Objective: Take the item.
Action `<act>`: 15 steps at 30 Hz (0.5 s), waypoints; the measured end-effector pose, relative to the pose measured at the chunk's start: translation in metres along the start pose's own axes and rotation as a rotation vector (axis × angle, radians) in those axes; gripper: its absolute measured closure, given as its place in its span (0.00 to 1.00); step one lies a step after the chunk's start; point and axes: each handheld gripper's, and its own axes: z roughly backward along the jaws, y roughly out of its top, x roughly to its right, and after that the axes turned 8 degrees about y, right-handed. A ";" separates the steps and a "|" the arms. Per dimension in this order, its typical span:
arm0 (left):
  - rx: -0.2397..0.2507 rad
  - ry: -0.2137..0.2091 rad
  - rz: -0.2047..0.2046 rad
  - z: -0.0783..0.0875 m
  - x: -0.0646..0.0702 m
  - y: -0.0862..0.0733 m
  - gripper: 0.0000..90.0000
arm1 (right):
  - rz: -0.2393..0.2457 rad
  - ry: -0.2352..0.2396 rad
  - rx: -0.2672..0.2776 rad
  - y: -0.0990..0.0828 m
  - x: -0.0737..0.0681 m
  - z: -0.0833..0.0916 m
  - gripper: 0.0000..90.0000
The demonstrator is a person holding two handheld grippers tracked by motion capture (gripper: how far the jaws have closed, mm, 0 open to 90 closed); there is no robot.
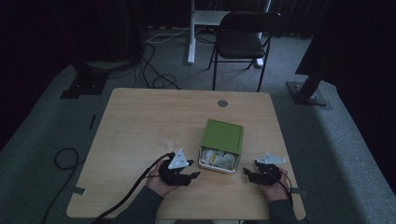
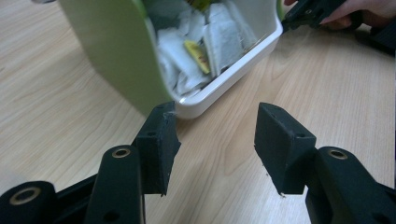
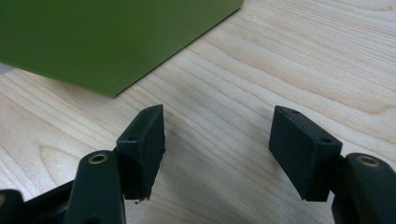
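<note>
A white box (image 1: 215, 165) with a green lid (image 1: 223, 135) slid partly back lies right of the table's middle, and its open near end shows white sachets (image 1: 218, 158). My left gripper (image 1: 194, 175) sits just left of that open end, jaws apart with nothing between them. In the left gripper view its jaws (image 2: 215, 135) stand open right before the box's white corner (image 2: 224, 88), with sachets (image 2: 187, 51) and lid (image 2: 116, 51) behind. My right gripper (image 1: 247, 173) rests on the box's right. Its jaws (image 3: 217, 135) are open over bare wood, the green lid (image 3: 102, 37) ahead.
A wooden table (image 1: 140, 126) has a round cable hole (image 1: 222, 103) near its far edge. Behind it stand a black folding chair (image 1: 245, 35) and a white desk leg (image 1: 191, 32). Cables lie on the grey carpet at left (image 1: 65, 158).
</note>
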 end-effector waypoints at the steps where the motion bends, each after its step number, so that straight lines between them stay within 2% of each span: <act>1: 0.000 0.000 0.000 0.000 0.000 0.000 0.55 | -0.001 -0.001 0.000 0.000 0.000 0.000 0.39; 8: -0.009 -0.020 -0.038 -0.016 0.009 0.014 0.58 | 0.002 0.002 0.001 0.000 0.000 -0.001 0.39; 10: -0.009 -0.020 -0.038 -0.016 0.009 0.014 0.59 | 0.002 0.002 0.001 0.001 0.000 -0.001 0.39; 11: -0.007 -0.026 -0.061 -0.023 0.014 0.020 0.59 | 0.002 0.002 0.001 0.001 0.000 -0.001 0.39; 15: -0.023 -0.014 -0.079 -0.033 0.018 0.026 0.63 | 0.002 0.003 0.000 0.001 0.000 -0.001 0.39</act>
